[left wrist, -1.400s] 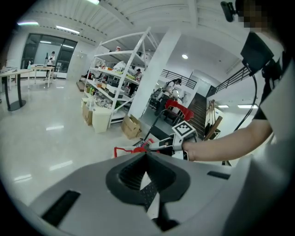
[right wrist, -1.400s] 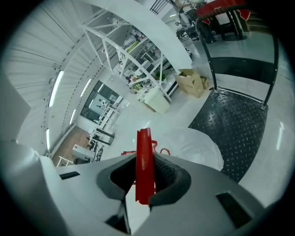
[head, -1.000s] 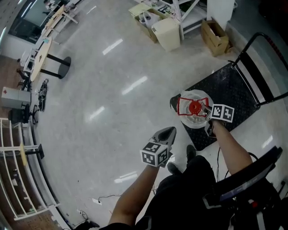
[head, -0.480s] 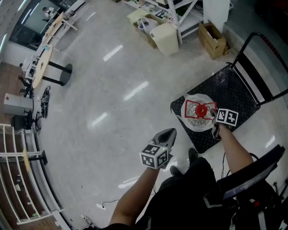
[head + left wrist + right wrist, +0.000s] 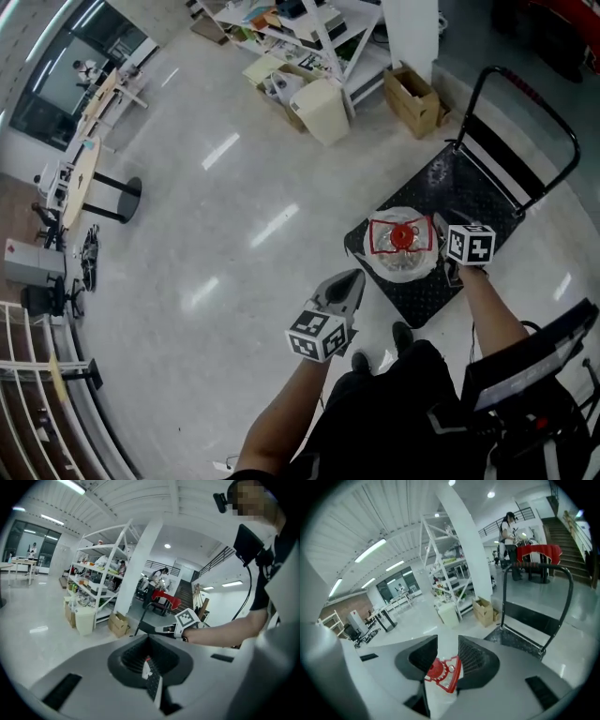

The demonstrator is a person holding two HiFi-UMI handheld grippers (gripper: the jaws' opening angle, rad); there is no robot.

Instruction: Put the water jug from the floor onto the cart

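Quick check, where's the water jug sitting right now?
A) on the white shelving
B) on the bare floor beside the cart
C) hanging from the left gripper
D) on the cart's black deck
D: the head view shows the water jug standing on the black deck of the cart, not on the floor.

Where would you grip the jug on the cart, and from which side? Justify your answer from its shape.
Grip the red handle on top of the jug, coming straight down from above. The jug stands upright on the cart. Its body is wide and round, while the handle is a thin frame around the cap, narrow enough to clamp.
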